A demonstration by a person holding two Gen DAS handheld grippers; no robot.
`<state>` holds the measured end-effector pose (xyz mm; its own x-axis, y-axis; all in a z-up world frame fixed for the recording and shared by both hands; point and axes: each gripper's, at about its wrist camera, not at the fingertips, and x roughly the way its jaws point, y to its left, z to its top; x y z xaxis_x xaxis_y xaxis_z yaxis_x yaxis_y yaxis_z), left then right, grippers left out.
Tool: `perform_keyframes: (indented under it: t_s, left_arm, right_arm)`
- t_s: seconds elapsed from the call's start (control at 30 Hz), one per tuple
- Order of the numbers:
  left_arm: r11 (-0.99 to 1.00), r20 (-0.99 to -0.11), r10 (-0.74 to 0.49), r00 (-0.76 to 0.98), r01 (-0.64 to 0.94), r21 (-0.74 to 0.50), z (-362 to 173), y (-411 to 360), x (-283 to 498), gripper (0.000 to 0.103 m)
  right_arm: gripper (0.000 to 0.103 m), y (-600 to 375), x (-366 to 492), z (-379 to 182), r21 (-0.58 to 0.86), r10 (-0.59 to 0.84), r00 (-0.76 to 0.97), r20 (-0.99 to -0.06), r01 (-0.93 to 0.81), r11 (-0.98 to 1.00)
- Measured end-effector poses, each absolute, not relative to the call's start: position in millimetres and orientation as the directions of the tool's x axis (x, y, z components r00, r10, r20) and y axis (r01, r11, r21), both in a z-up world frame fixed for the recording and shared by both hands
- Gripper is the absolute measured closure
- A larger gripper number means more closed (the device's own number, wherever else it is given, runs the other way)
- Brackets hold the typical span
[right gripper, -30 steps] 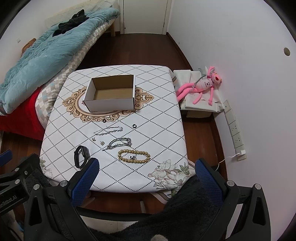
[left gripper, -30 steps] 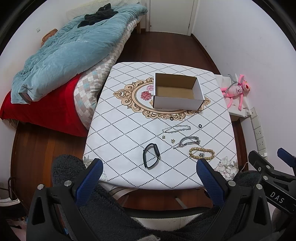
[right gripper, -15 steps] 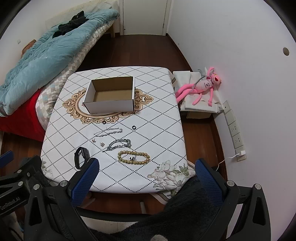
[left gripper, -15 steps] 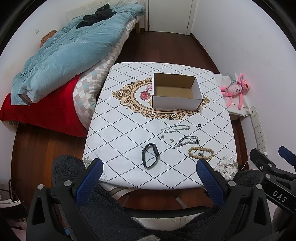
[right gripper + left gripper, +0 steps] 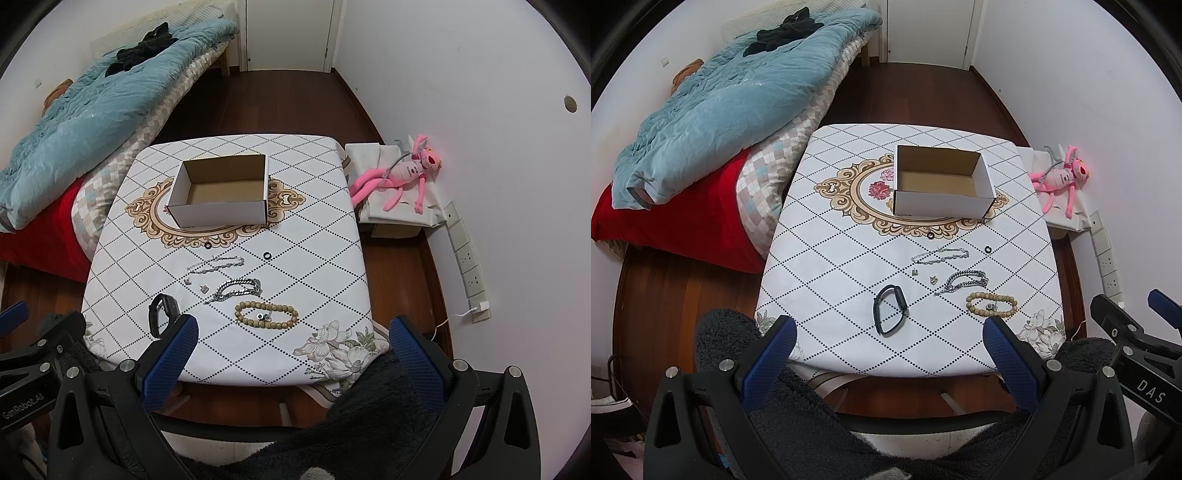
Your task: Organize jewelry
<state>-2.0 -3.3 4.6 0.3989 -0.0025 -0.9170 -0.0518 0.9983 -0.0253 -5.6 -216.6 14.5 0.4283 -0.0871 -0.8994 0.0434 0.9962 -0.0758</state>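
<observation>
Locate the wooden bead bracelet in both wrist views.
Left wrist: wooden bead bracelet lower right of centre, near the table's front edge.
Right wrist: it lies at centre, just below the silver chain.
Shared landmark: the open cardboard box.

On my table point(image 5: 827, 280) the box point(image 5: 942, 201) sits at the far middle; two small rings point(image 5: 930, 235) lie just before it; nearer come a thin chain point(image 5: 942, 255), then a thick chain point(image 5: 966, 281) with two tiny charms point(image 5: 915, 272) to its left; nearest, the watch point(image 5: 890, 308) lies left of the bead bracelet point(image 5: 991, 305); bed point(image 5: 713, 110) left, toy point(image 5: 1060, 179) right.
</observation>
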Motion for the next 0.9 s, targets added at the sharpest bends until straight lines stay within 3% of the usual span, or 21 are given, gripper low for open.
perform_keyframes:
  t_s: [0.9]
  left_arm:
    - [0.998,-0.913,-0.008,0.408,-0.046,-0.03,8.3,-6.1,0.4,0.0]
  right_arm:
    - [0.0,-215.7,-3.5,22.0,-0.073,-0.084,0.437,-0.896,0.042,0.996]
